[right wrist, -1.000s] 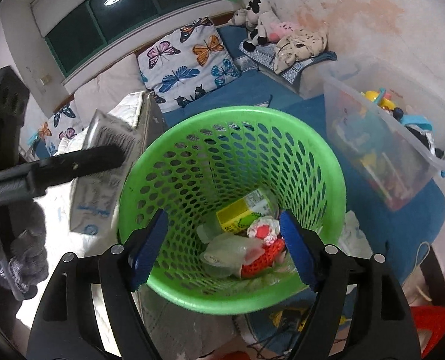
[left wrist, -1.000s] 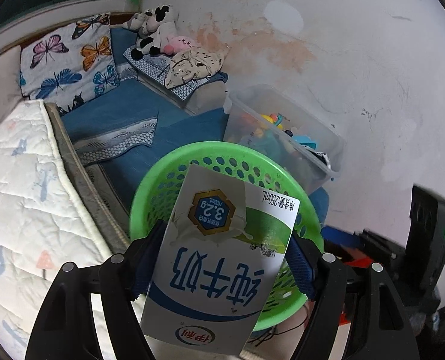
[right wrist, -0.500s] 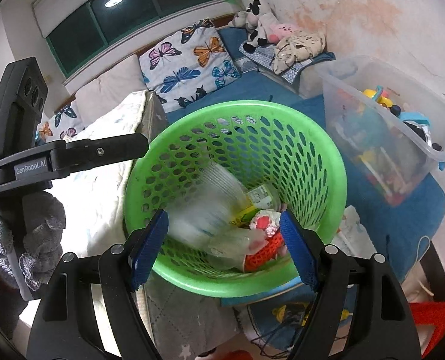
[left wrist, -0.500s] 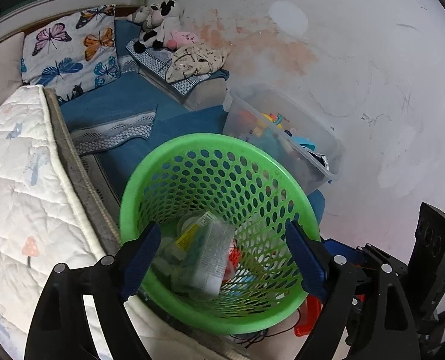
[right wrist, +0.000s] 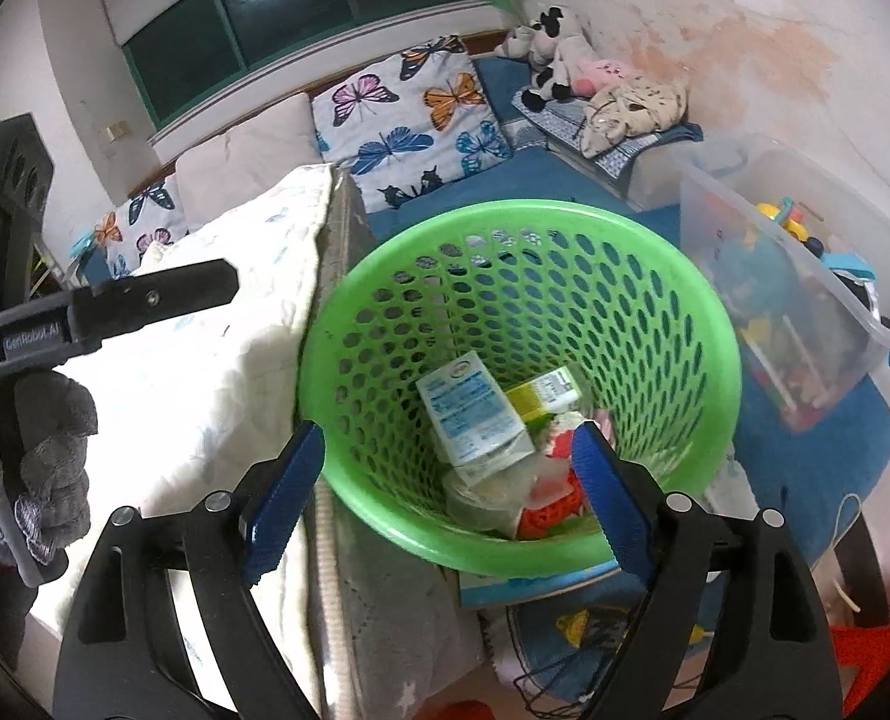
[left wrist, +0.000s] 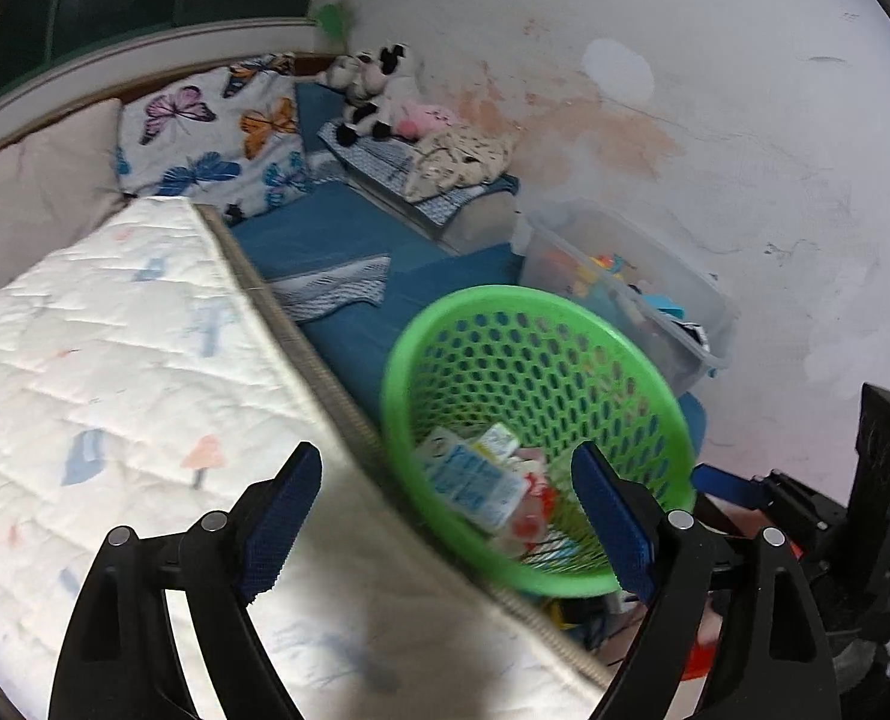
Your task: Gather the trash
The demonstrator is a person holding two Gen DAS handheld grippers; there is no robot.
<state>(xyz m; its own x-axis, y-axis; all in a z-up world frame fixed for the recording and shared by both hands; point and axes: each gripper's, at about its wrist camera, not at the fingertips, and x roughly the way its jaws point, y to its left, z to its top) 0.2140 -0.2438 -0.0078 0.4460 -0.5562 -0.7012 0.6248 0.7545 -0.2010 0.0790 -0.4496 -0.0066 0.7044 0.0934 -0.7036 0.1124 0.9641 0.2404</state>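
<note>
A green perforated basket (right wrist: pixel 517 240) stands beside the white mattress (right wrist: pixel 216 360); it also shows in the left wrist view (left wrist: pixel 505 312). Inside lie a white and blue milk carton (right wrist: pixel 475 420), a yellow-green carton (right wrist: pixel 550 396), a clear cup and red-white wrappers. The milk carton also shows in the left wrist view (left wrist: pixel 475 480). My left gripper (left wrist: pixel 445 516) is open and empty, over the mattress edge, left of the basket. My right gripper (right wrist: pixel 451 480) is open and empty above the basket's near rim.
A clear plastic bin of toys (right wrist: pixel 805 312) stands right of the basket against the stained wall. Butterfly pillows (right wrist: pixel 408 114) and plush toys (right wrist: pixel 565 60) lie at the back on blue bedding. Cables and clutter lie on the floor below the basket.
My left gripper let go of the milk carton, which dropped into the basket. The left gripper then swung left over the mattress. The right gripper stayed open above the basket.
</note>
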